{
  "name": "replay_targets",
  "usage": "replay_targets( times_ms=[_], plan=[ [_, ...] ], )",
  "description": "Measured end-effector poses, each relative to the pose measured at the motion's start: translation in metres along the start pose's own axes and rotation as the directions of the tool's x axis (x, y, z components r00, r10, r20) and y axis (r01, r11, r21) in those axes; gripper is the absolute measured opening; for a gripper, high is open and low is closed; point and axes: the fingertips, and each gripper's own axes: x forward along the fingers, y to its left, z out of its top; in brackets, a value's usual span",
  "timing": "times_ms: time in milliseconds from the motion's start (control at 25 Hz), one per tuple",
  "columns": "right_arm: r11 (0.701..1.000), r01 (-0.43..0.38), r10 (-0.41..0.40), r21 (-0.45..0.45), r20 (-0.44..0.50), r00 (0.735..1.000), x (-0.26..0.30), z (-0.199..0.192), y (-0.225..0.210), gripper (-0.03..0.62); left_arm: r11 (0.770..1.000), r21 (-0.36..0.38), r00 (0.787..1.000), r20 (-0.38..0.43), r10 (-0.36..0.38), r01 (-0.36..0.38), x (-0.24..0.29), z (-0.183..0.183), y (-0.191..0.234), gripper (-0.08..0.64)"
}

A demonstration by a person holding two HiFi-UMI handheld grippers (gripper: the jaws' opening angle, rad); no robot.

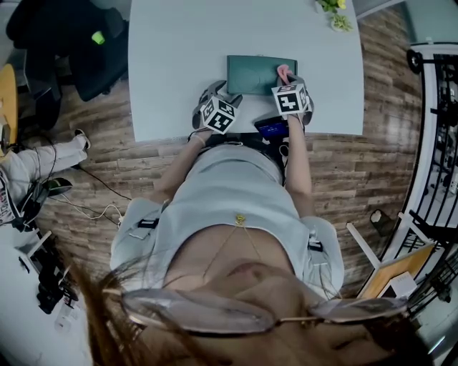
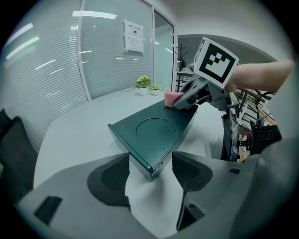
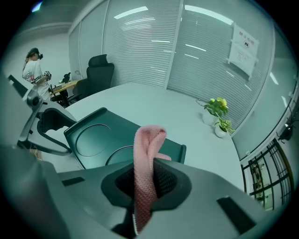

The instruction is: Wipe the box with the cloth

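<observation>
green box [image 1: 252, 73] on pale table [image 1: 179, 64], wood floor [image 1: 358, 171], slatted glass walls [image 3: 140, 51]

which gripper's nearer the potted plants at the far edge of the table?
Right. The right gripper, shut on the cloth, is at the right end of the box, toward the plants. The left gripper, open, is at its near-left corner, farther away.

The cloth [image 3: 148, 140] runs out of sight inside the right tongs [image 3: 150, 176]; the wall notice [image 3: 243, 44] is illegible.
</observation>
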Motion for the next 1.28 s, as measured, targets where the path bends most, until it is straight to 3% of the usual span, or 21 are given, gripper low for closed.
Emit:
replay_targets(
  times_ms=[280,800,1280],
  plan=[
    [1.0,-0.009,0.009,-0.024,0.002,1.0,0.003,0.01,0.018,0.037,0.999,0.011,0.999,0.001,-0.033,0.033,-0.001,-0.001,0.001,0.301],
    [0.99,-0.115,0.112,0.077,0.045,0.993,0.007,0.02,0.045,0.037,0.996,0.04,0.996,0.005,-0.085,0.085,-0.001,-0.001,0.0,0.301],
    [0.989,-0.129,0.125,0.075,0.052,0.991,0.009,0.024,0.053,0.037,0.992,0.057,0.994,0.012,-0.112,0.111,-0.001,-0.002,0.0,0.301]
  ],
)
